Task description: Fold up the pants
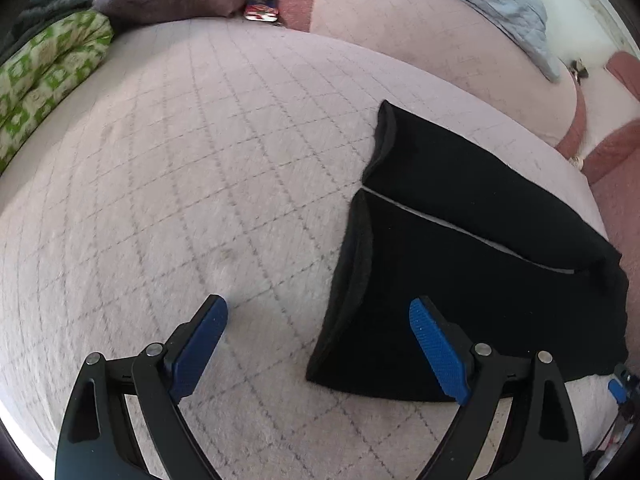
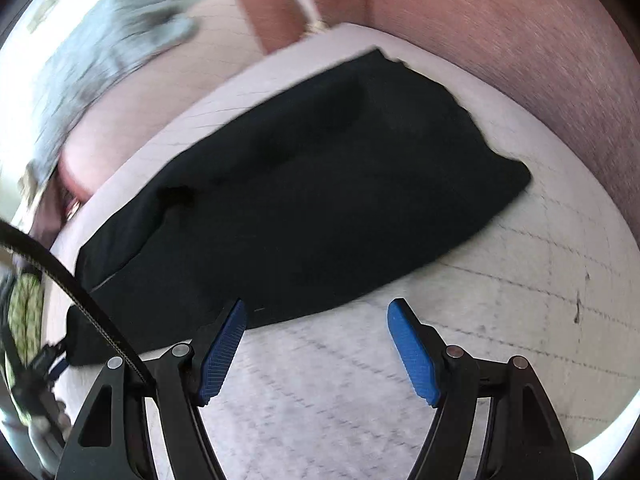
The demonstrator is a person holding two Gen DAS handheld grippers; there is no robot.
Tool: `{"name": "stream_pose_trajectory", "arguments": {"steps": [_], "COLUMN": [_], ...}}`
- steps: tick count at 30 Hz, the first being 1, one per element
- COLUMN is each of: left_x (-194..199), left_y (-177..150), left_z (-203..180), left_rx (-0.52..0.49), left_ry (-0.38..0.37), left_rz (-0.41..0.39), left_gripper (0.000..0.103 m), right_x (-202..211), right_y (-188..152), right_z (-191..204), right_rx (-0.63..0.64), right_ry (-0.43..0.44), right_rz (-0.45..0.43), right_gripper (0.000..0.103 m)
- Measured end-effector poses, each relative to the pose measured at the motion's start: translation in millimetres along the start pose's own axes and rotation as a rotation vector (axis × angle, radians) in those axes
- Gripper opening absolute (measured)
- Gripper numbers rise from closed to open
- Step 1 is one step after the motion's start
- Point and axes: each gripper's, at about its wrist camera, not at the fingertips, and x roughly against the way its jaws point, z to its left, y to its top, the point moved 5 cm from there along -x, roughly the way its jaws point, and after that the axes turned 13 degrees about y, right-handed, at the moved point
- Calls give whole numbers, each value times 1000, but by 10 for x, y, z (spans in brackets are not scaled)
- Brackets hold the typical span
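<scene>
L tongs point(image 1: 319, 312) wide apart, nothing between the pads, hovering over the cover point(image 1: 180, 168) w/ the R pad just over the pants' point(image 1: 460, 264) near edge. R tongs point(image 2: 316, 312) also spread, empty, L pad at the pants point(image 2: 304, 184) hem, R pad over bare cover point(image 2: 500, 300). I'm holding both just short of the cloth.

Pants: black, already folded into a compact slab, lying on the quilted cover toward the seat's R end, close to the red cushion point(image 2: 500, 60). Pale seam line shows across the top in L view; layers look stacked, edges roughly even.

Risks as I see 'em: R view is blurry, so I'm prob. moving fast; could snag the hem w/ that L pad and peel the top layer open. If I pinch now I may grab only one layer, not the whole stack, and the fold slides apart. Fabric's dark, can't read layer count. Slab sits near the cover's edge by the cushion, so a shove that way could bunch it. Green pillow point(image 1: 44, 80) well apart, no worry.
</scene>
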Motion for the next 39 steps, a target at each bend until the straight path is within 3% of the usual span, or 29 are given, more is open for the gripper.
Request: {"name": "stream_pose_trajectory", "arguments": {"steps": [4,9,10,11,12,13,14,15,16,19,23,27,30,34,36,39], "left_x": [-76,-79,-61,-24,25,56,82,105,113,129,194,278,242,140,206,308], "left_y": [42,10,9,8,17,29,63,93,105,66,58,-78,-183,-207,-227,-248], "left_z": [-110,-321,-351,-393,-440,-461,-488,-489,-474,-295,-197,-142,-45,96,162,227], "left_rx": [-42,-124,-136,-152,-167,-166,-157,-146,-137,-76,-2,15,18,66,77,82], "left_ry": [15,22,19,23,16,3,-8,-20,-31,-91,-163,-150,-121,-165,-146,-138], "left_rz": [13,5,-3,-17,-24,-17,-11,-9,-1,42,84,100,130,150,135,112], "left_gripper": [100,99,83,53,39,20,15,14,14,13,13,11,10,13,15,21], "right_x": [-2,-51,-62,-68,-81,-77,-59,-59,-59,5,186,333,364,263,306,433], "right_y": [105,269,315,345,384,422,449,459,444,409,405,356,310,256,224,224], "right_z": [-116,-337,-384,-409,-430,-453,-478,-525,-572,-656,-485,-371,-461,-730,-872,-900], "right_rx": [-60,-154,-168,-178,-187,-192,-192,-205,-242,-320,-237,-170,-210,-341,-418,-425], "right_ry": [11,25,28,31,37,43,47,73,112,192,177,132,129,96,115,79], "right_rz": [-38,-110,-127,-136,-140,-148,-157,-148,-142,-164,-211,-241,-239,-199,-222,-274], "right_gripper": [78,78,78,78,76,63,30,13,11,10,10,10,10,18,19,33]}}
